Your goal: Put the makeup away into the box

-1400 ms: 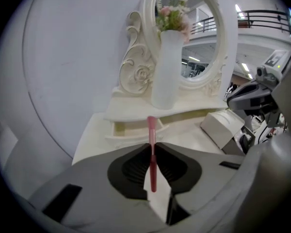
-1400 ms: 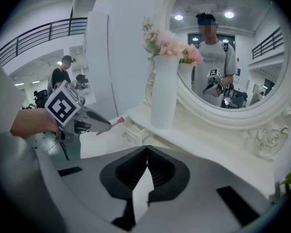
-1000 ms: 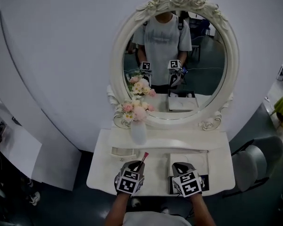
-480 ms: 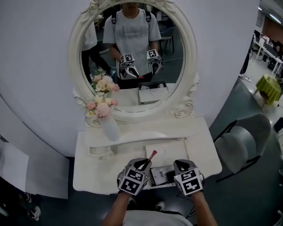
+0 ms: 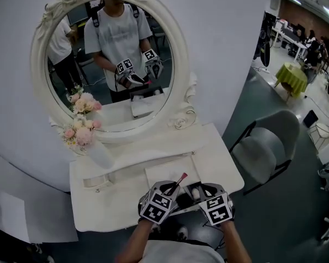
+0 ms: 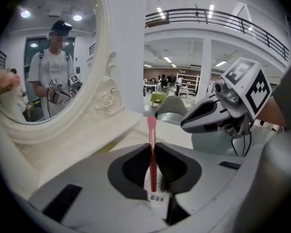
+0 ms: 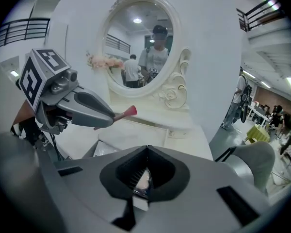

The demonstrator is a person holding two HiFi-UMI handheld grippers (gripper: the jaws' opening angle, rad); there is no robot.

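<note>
My left gripper (image 5: pixel 172 189) is shut on a thin pink makeup brush (image 5: pixel 179 180), whose tip sticks up and forward past the jaws. The left gripper view shows the brush (image 6: pixel 151 130) clamped upright between the dark pads (image 6: pixel 136 161). Close on the right, my right gripper (image 5: pixel 204 189) has its jaws together; something pale sits in the hollow behind its tips (image 7: pixel 146 148), and I cannot tell what it is. Both hang over the front of the white vanity table (image 5: pixel 98 201), above a dark box (image 5: pixel 187 199) that they mostly hide. A white flat lid (image 5: pixel 167 173) lies just behind them.
An oval white-framed mirror (image 5: pixel 107 64) stands at the back of the table and reflects me and both grippers. A vase of pink flowers (image 5: pixel 85 138) stands at the back left. To the right of the table is a grey chair (image 5: pixel 266 147). The table's front edge is directly below the grippers.
The head view has swung so that mirror and table slid left in the picture. Both grippers moved right along the table front onto the box. The brush stays clamped in the left one.
</note>
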